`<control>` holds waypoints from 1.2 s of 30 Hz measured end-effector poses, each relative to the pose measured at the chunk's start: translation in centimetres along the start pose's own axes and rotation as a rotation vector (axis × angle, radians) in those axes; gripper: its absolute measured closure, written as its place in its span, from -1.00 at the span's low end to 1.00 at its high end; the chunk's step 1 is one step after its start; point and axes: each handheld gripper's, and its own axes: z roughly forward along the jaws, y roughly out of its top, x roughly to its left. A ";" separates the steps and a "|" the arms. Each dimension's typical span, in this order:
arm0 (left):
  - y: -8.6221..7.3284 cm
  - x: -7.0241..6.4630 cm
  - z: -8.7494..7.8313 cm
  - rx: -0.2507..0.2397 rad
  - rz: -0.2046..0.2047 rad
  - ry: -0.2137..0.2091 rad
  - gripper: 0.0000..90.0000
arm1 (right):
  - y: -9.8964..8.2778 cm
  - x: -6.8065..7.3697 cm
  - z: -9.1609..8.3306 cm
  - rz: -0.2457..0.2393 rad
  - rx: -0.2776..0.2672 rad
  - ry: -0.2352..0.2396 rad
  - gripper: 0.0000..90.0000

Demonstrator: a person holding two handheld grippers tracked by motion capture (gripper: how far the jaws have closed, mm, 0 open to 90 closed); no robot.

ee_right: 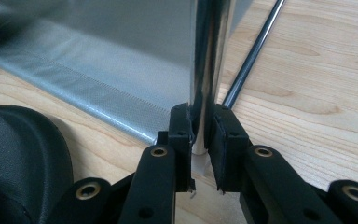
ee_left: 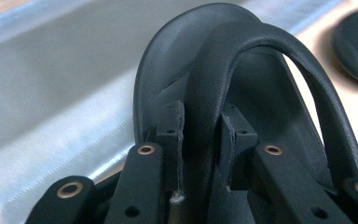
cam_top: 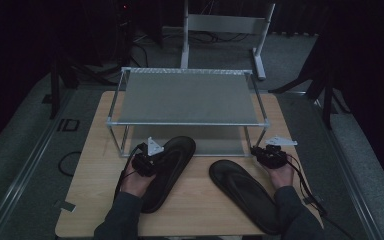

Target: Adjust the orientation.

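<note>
We see a wooden surface (cam_top: 95, 200) carrying a two-level metal rack (cam_top: 190, 97) at its far half and two black flip-flops in front of it. The left flip-flop (cam_top: 172, 167) lies at an angle, its toe end reaching toward the rack's lower shelf (cam_top: 215, 140). The right flip-flop (cam_top: 245, 192) lies flat on the wood, apart from the first, its heel end toward the near edge.

Our left tongs (cam_top: 145, 162) sit over the left flip-flop; in the left gripper view the left tongs (ee_left: 200, 140) are pinching the strap (ee_left: 205, 107) of that flip-flop, a pad pressed against each side of it, with the sole curving up behind. The other flip-flop (ee_left: 356, 46) shows at the upper right corner of that view.

Our right tongs (cam_top: 267, 156) are at the rack's front right corner. In the right gripper view the right tongs (ee_right: 200, 135) are closed around the shiny upright post (ee_right: 205, 70) of the rack, just above where it meets the wood. A thin metal rod (ee_right: 251, 56) runs away behind the post, and the grey lower shelf (ee_right: 98, 70) stretches off to the left. A rounded black edge of a flip-flop (ee_right: 18, 158) sits at the lower left.
</note>
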 end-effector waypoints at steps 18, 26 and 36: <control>0.5 0.8 2.2 -0.046 -0.127 0.208 0.64 | -0.2 0.0 0.0 0.010 -0.009 0.004 0.75; 0.1 0.7 2.0 -0.058 -0.135 0.173 0.36 | -0.2 -0.1 0.0 0.012 -0.009 0.006 0.75; -1.1 0.3 -1.2 -0.094 -0.124 0.109 0.02 | -0.2 -0.1 0.0 0.013 -0.007 0.010 0.74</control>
